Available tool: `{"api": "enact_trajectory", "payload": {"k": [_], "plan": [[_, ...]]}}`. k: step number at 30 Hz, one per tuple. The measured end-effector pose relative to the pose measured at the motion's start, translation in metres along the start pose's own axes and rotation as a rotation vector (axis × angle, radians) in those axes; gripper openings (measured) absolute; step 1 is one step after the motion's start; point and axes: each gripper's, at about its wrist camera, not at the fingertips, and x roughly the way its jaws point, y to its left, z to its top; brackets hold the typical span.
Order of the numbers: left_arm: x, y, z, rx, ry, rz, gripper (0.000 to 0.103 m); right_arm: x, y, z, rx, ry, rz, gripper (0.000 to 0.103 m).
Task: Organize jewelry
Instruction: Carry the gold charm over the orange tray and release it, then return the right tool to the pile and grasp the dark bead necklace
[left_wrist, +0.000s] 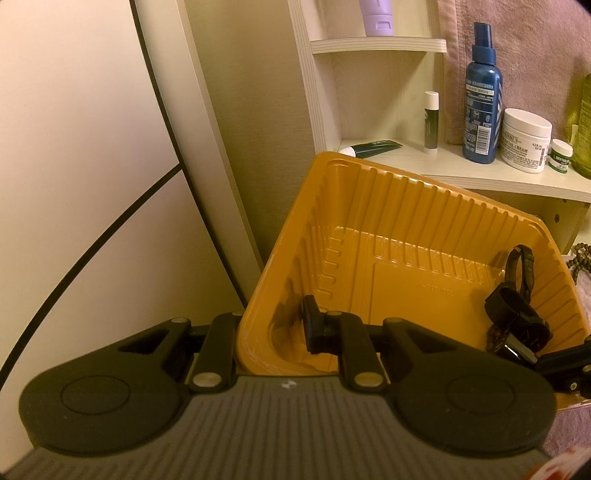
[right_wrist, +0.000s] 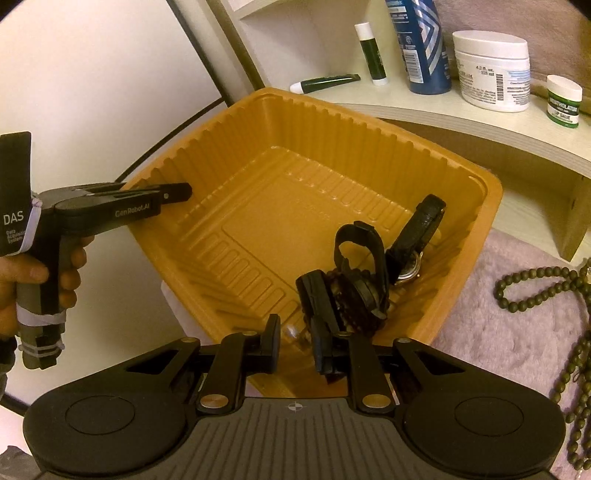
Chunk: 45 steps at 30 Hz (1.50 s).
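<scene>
The left gripper is closed on the near-left rim of the thin, flexible orange tray; the right gripper hangs part open and empty, above watches piled in the tray's right corner; green beads, loose and slippery, lie outside on the cloth: lift by a bunched loop

the ribbed tray is orange-yellow. the watches in it are black, 1 with a silver case. the beads are olive green on a pinkish-lilac fleece cloth. the spray bottle is blue, the cream jar white.
</scene>
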Motion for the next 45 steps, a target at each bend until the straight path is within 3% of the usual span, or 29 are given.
{"api": "enact_trajectory", "payload": {"k": [7,12,15,18,28,37,45], "plan": [[0.000,0.001,0.000,0.000,0.000,0.000,0.016,-0.012,0.000,-0.003,0.024,-0.070,0.008,0.031],[0.001,0.001,0.000,0.001,-0.001,0.000,0.016,-0.047,-0.004,-0.011,0.083,-0.224,0.000,0.032],[0.000,0.001,0.000,0.001,-0.001,0.000,0.016,-0.073,-0.016,-0.023,0.129,-0.314,-0.056,0.032],[0.000,0.000,-0.001,0.004,-0.002,0.001,0.016,-0.096,-0.035,-0.038,0.191,-0.348,-0.138,0.032],[0.000,-0.001,-0.001,0.008,-0.001,0.007,0.016,-0.142,-0.095,-0.097,0.351,-0.319,-0.388,0.032],[-0.001,-0.002,-0.001,0.013,0.001,0.012,0.017,-0.129,-0.124,-0.110,0.417,-0.298,-0.433,0.032],[-0.001,-0.001,-0.001,0.013,0.001,0.011,0.017,-0.113,-0.136,-0.097,0.408,-0.298,-0.473,0.032]]}}
